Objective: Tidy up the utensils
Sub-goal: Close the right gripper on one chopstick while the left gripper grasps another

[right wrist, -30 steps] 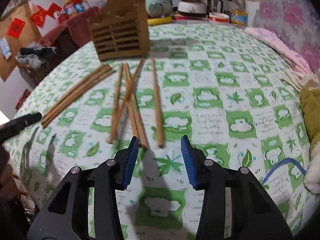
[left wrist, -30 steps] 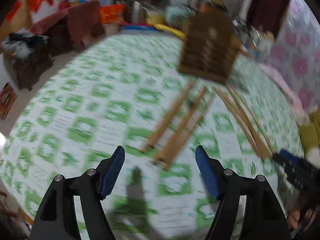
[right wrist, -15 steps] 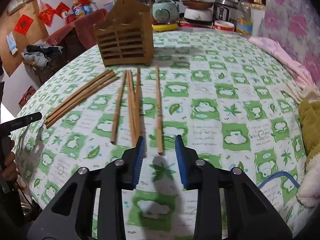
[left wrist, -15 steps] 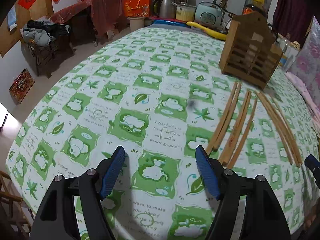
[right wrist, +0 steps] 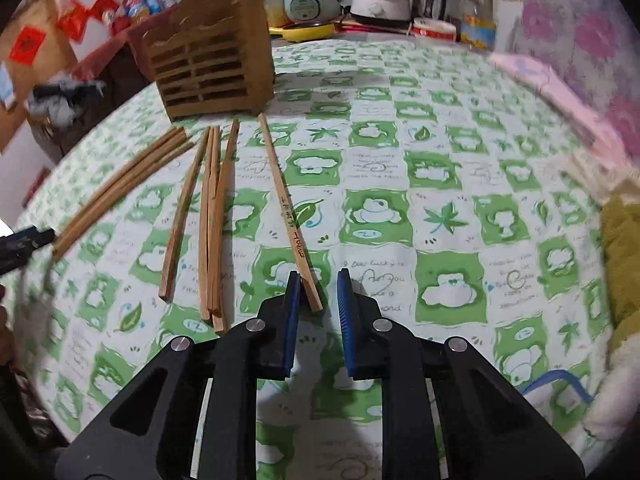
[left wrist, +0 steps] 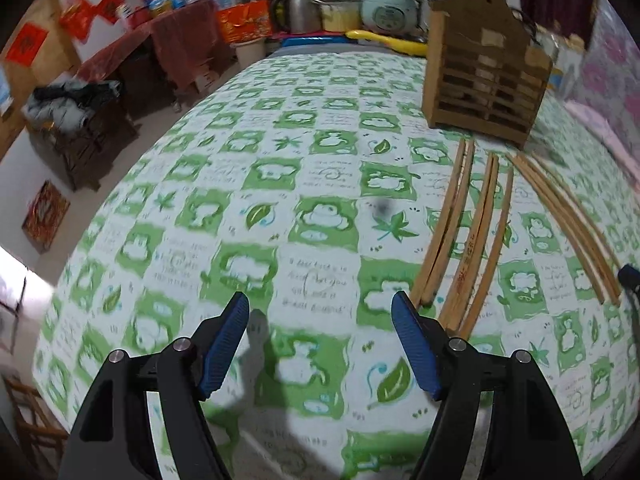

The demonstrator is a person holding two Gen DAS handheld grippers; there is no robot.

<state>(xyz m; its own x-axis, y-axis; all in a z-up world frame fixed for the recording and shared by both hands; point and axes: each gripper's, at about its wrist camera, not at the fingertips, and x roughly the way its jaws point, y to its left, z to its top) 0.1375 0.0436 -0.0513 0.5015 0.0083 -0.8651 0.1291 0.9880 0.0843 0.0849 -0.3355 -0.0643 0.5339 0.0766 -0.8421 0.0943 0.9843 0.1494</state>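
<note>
Left wrist view: the left tool (left wrist: 320, 320) hangs over the table (left wrist: 240, 200), which wears a green-and-white checked cloth, with its blue-padded fingers (left wrist: 224, 344) spread wide and nothing between them. To the right of that tool lie bamboo chopsticks: a touching pair (left wrist: 444, 224), then a loose group of three (left wrist: 480, 240), and farther right a tight bundle (left wrist: 568, 224) fanning toward the table edge. Beyond their far ends stands the wooden slatted utensil holder (left wrist: 484, 80), upright near the back of the table. At the far right edge a dark tip of the other tool just shows.

Right wrist view: at the left edge the dark tip of the left tool sits by the near end of the bundle (right wrist: 120, 188). Next to the right come a lone chopstick (right wrist: 184, 208) and a group of three (right wrist: 216, 220) lying nearly parallel, their far ends pointing at the utensil holder (right wrist: 212, 64). Further right, apart from the rest, lies a single printed chopstick (right wrist: 286, 208). The right tool (right wrist: 318, 292) straddles its near end: the fingers (right wrist: 292, 320) stand narrowly apart, the left pad touching or almost touching the stick, the right pad with a clear gap, so it is not clamped. A yellow-green cloth (right wrist: 620, 264) lies at the far right table edge.
</note>
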